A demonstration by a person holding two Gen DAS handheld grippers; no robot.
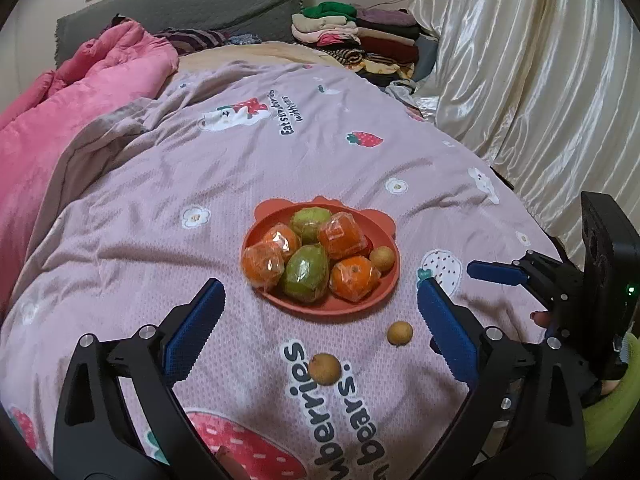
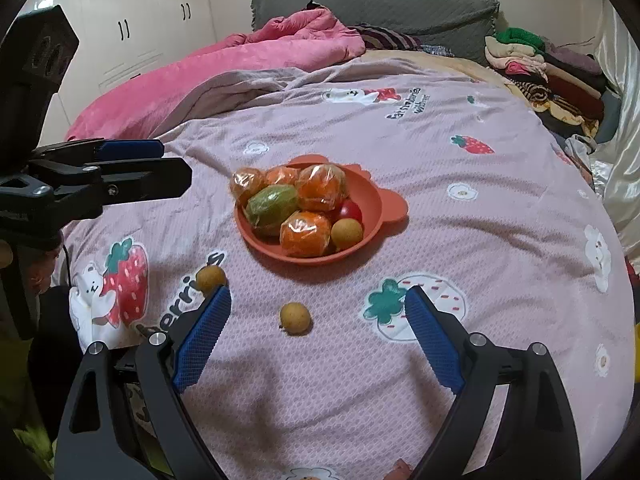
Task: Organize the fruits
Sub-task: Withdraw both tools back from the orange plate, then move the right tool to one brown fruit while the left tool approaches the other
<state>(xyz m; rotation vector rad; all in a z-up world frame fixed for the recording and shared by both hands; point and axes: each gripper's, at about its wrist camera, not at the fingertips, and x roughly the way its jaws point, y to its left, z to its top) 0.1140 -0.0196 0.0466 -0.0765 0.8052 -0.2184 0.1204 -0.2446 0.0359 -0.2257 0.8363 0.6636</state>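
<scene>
While two small tan round fruits, probably longans, are lying loose on the bed's strawberry-print quilt [image 1: 360,168], the nearer longan [image 2: 295,318] is sitting between the right claw [image 2: 318,334] fingers' line of reach and the farther longan [image 2: 211,277] is resting just beside the left blue fingertip in the right wrist view. Both are lying near the orange bowl [image 2: 372,196], which is holding plastic-wrapped oranges [image 2: 306,233], wrapped green fruits [image 2: 272,204], a third longan and a red fruit that looks like a small tomato. Each loose fruit is looking light, hard-shelled and prone to rolling on the soft, yielding quilt, so taking it across its middle with gentle pressure is seeming wisest; the thin shell could crack if squeezed. The right claw is standing wide open and holding nothing. The left claw [image 1: 320,320] is likewise spread wide and empty, hovering over the quilt with the two loose longans ahead of it. The red fruit is mostly hiding behind an orange, the wrapping is glaring enough to blur what the green fruits are, and the left wrist view is cutting off the quilt's lettering at the bottom. Folded clothes [image 1: 352,36] are piling up at the far corner beside a pale curtain [image 1: 540,80].
</scene>
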